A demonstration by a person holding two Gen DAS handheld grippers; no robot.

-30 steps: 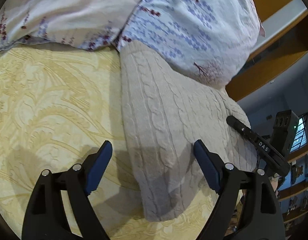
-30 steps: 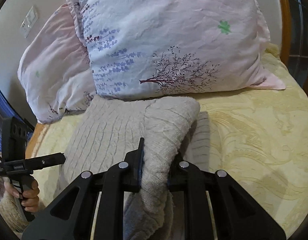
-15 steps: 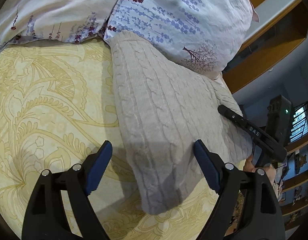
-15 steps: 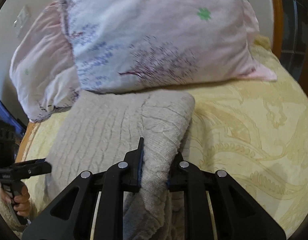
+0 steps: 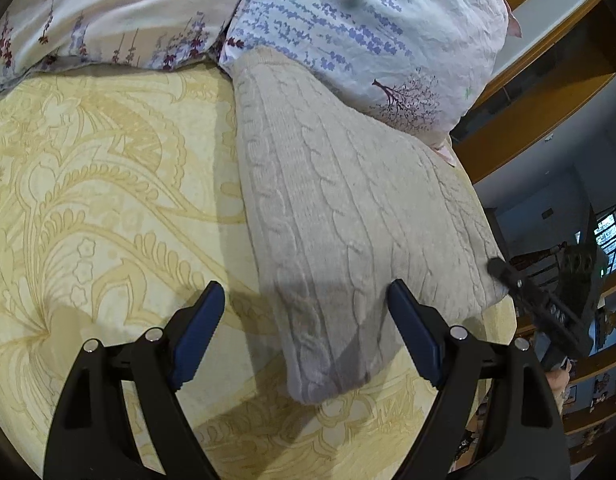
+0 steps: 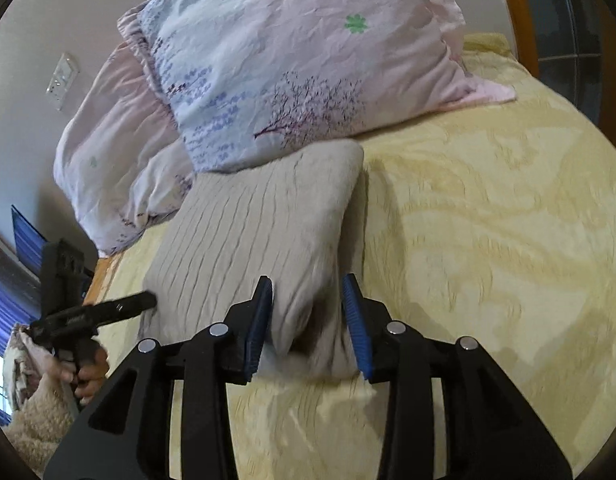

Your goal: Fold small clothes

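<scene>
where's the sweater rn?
Both wrist views: beige knit sweater lies folded on the yellow bedspread, its far end against the floral pillow.

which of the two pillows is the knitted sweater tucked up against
The front pillow, printed with blue flower sprigs, a dark tree and a green clover. The folded sweater butts against its lower edge. The plainer pink pillow lies behind it, further to the left.
</scene>
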